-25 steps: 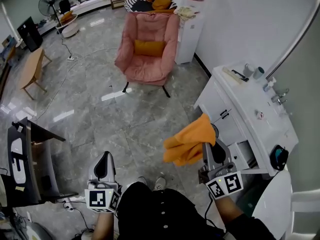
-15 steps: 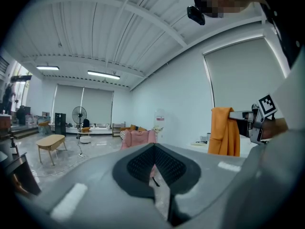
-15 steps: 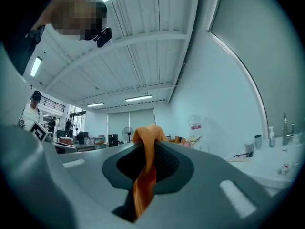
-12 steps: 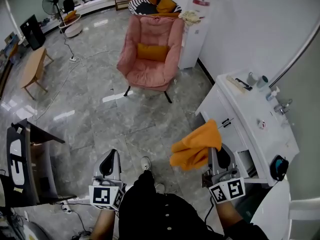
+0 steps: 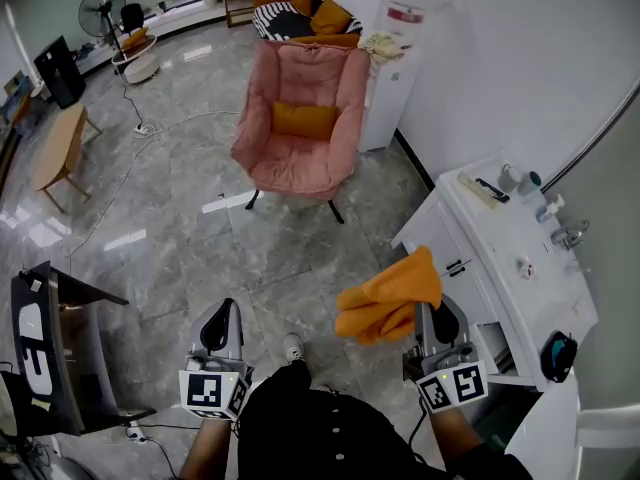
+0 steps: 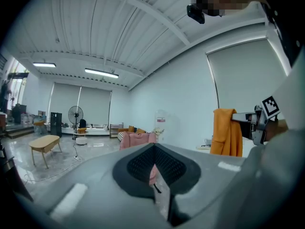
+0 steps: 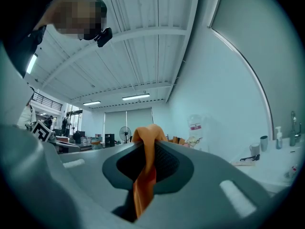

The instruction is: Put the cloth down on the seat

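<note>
An orange cloth (image 5: 389, 297) hangs bunched from my right gripper (image 5: 424, 313), which is shut on it at the lower right of the head view. Between that gripper's jaws the cloth (image 7: 144, 171) shows as a pinched orange fold. My left gripper (image 5: 221, 320) is shut and empty at the lower left. In the left gripper view the cloth (image 6: 227, 131) hangs at the right. The pink armchair (image 5: 299, 118) with an orange cushion (image 5: 304, 120) on its seat stands well ahead across the floor, far from both grippers.
A white sink cabinet (image 5: 513, 258) with bottles and a tap lies close on the right. A white water dispenser (image 5: 393, 58) stands right of the armchair. A dark stand (image 5: 55, 343) is at the lower left. A wooden table (image 5: 62, 150), a fan (image 5: 103, 10) and a floor cable (image 5: 150, 128) sit far left.
The view has moved a step toward the armchair. The cloth stays pinched in my right gripper, and both grippers sit slightly lower in the frame.
</note>
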Tool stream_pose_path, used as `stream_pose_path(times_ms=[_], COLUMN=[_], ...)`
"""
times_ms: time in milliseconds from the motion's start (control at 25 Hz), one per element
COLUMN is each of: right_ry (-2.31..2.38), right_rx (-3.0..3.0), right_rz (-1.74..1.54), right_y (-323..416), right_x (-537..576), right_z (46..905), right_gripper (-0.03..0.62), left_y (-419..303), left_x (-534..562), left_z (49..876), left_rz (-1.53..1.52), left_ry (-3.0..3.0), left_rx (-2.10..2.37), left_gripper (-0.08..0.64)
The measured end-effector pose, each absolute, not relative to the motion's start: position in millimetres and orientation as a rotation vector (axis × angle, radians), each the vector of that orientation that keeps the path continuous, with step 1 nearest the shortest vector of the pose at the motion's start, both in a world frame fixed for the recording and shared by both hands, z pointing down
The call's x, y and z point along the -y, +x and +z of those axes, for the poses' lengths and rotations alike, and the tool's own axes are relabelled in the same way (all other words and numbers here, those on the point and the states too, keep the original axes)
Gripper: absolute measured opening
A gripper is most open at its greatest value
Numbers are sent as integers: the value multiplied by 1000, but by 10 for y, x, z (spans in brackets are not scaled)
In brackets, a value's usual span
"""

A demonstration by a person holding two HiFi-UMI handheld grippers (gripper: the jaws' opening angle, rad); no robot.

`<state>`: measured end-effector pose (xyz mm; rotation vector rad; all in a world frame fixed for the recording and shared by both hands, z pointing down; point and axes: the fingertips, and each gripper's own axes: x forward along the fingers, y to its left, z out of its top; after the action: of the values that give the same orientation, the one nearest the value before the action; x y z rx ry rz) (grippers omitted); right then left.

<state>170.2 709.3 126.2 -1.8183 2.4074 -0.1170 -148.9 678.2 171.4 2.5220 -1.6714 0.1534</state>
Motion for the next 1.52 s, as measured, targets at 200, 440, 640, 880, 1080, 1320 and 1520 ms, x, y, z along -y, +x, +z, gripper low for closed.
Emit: stream_pose_path(times_ms=[200, 440, 640, 880, 1080, 1320, 1520], right_ry=[-1840, -1878, -1899, -1906, -1892, -1870, -1854], right_rx=[-2389, -2367, -2351, -2346, -2356, -2374, -2382], right_rz=[-100, -77, -69, -56, -54, -53, -49], right_y=[1606, 1464, 1385, 1396, 1439, 1564, 1692], right_x=[-6671, -6195, -5931, -5690, -5409, -4921, -4486], right_z=[1219, 1213, 1236, 1215, 1249, 1239, 1200], right_gripper=[58, 58, 58, 58, 58, 58, 58], left_y=[-1580, -1715, -1825, -1779, -1750, -1644, -1520], left_x=[-6322, -5803, -5485, -5252, -5021, -4571, -4193], left_z=[1692, 1657, 1720, 1731, 1790, 1798, 1808], left_rz=[149, 154, 143, 160, 172, 151, 157], left_ry=[2543, 2570, 2589, 2590, 2565, 2560, 2549], left_rx=[1647, 1614, 1591, 1564, 1576, 1608, 1624], left_gripper=[0, 0, 0, 0, 0, 0, 0])
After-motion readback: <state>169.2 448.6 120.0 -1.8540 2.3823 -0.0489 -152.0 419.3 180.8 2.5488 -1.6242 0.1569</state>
